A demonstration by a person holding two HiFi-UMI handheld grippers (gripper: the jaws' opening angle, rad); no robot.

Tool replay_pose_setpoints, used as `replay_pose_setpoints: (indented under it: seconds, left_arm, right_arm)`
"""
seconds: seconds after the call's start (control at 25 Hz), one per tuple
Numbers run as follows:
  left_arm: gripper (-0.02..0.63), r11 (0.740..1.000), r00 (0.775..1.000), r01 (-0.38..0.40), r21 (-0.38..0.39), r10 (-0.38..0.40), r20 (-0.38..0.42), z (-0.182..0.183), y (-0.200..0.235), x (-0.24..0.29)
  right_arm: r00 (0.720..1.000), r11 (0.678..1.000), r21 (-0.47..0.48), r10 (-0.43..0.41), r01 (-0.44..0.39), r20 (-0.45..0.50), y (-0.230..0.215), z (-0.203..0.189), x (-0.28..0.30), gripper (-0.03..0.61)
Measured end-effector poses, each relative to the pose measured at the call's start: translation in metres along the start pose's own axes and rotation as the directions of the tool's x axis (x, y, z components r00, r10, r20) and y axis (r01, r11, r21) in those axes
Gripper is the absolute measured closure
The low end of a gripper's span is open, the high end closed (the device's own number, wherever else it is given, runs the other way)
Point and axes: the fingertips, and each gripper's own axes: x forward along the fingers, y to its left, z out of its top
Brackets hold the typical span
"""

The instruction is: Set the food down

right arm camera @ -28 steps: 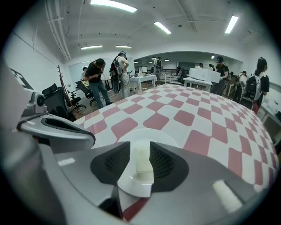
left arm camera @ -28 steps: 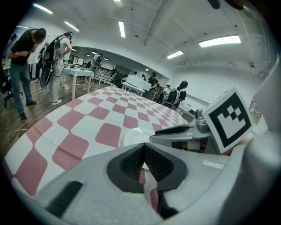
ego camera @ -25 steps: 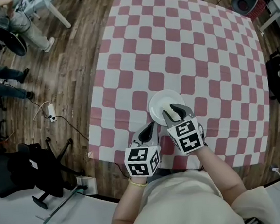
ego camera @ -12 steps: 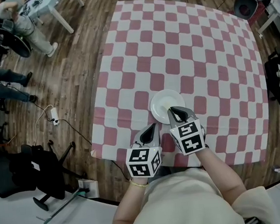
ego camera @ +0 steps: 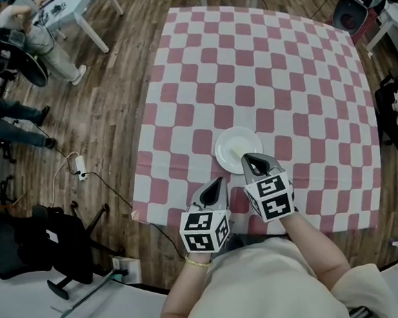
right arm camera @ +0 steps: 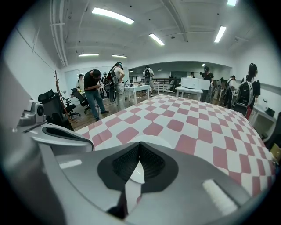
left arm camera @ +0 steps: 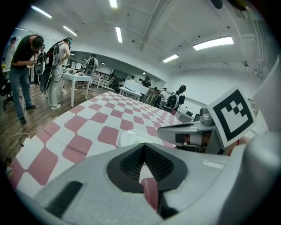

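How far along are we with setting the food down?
Done: the white plate rests flat on the checkered tablecloth. In hand: nothing; the right gripper and left gripper are shut and empty. Left: probably nothing, though I cannot make out any food on the plate.

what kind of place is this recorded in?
Likely a big open lab or workshop hall: ceiling strip lights, people standing at white tables, office chairs on wood floor.

Beyond the white plate (ego camera: 238,149) and to both its sides, the checked table (ego camera: 267,66) lies open. On the plate's near side the right gripper (ego camera: 249,159) and the left gripper (ego camera: 216,182) stand in the way.
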Motion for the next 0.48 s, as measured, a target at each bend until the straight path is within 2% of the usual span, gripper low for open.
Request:
replay_pose_setpoints:
  seconds: [0.48]
  left_arm:
    - [0.614,1.000,1.000,0.002,0.017,-0.002,0.017,-0.005,-0.011,-0.020]
  right_arm:
    - [0.999,1.000,-0.005,0.008,-0.008,0.034,0.012,-0.002,-0.026,0.572]
